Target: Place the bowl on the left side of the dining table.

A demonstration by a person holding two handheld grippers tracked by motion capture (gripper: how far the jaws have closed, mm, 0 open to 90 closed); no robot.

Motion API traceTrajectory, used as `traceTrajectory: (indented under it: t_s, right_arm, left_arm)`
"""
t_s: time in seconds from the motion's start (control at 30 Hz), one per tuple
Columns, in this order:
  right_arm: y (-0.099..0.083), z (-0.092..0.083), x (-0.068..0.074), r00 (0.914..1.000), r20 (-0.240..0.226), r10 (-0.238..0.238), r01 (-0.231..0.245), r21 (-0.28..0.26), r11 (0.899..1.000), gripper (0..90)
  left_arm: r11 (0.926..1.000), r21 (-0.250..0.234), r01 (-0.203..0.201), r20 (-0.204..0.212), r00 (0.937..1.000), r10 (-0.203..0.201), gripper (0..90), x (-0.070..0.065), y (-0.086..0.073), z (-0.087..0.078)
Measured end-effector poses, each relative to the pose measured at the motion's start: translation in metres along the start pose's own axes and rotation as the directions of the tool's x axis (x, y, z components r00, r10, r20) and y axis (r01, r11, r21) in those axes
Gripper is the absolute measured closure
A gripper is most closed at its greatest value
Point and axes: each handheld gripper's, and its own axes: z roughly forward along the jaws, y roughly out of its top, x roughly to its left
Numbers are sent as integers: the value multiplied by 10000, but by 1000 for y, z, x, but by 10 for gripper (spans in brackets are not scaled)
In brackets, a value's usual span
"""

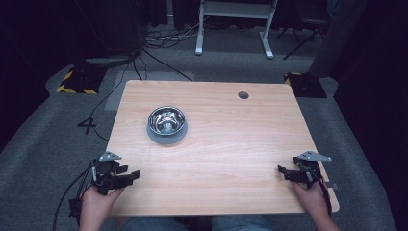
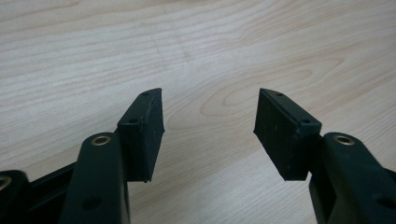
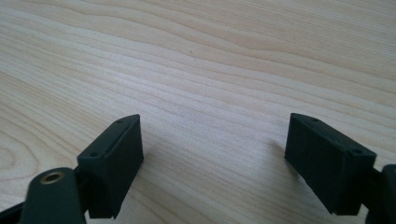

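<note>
At the near edge of the tabletop [image 1: 226, 159], the left hand-held gripper [image 1: 129, 176] was held low over the wood at the near left corner, its jaws spread apart with nothing between them; in the left gripper view only bare wood grain was seen between the two black pads [image 2: 142, 133]. At the near right corner the right hand-held gripper [image 1: 283, 171] was held in much the same way, jaws set wide apart and empty, and in the right gripper view bare wood again lay between its pads [image 3: 114, 161]. Both were pointed inward across the tabletop.

Farther back, left of centre, a shiny metal bowl [image 1: 166, 120] was seen standing upright on a grey round base [image 1: 166, 138], well apart from both grippers and somewhat nearer the left one. Whether anything lay in the bowl could not be made out among the reflections. A small dark hole [image 1: 243, 95] was seen near the far edge of the tabletop.

The work was judged to be at its very start: nothing had been grasped or touched, and the bowl was not yet approached. The reach, the grasp and whatever handling of the bowl followed were all judged to remain.
</note>
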Motion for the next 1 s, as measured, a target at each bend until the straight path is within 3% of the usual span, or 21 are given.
traceTrajectory:
  t_s: [0.2,0.47,0.57,0.7,0.77,0.87,1.0]
  right_arm:
    - [0,0,0,10000,2,0,0,10,10000,196]
    - [0,0,0,10000,1,-9,9,18,10000,195]
    - [0,0,0,10000,5,-5,5,10,10000,196]
    - [0,0,0,10000,0,-6,6,14,10000,196]
    - [0,0,0,10000,1,-3,3,0,10000,196]
    - [0,0,0,10000,0,5,-5,4,10000,196]
    - [0,0,0,10000,-1,14,-14,4,10000,195]
  left_arm:
    - [9964,753,-386,31,9993,385,412,5,-5,13]
    - [9895,1350,-514,5,9987,518,396,8,-12,26]
    - [9887,1238,-845,34,9964,847,384,9,-14,27]
    - [9910,916,-972,12,9952,975,364,10,-17,29]
    - [9884,646,-1373,26,9905,1374,326,10,-20,30]
    - [9643,122,-2645,-254,9640,2648,268,11,-28,36]
    - [9574,-523,-2841,14,9587,2845,174,16,-34,39]
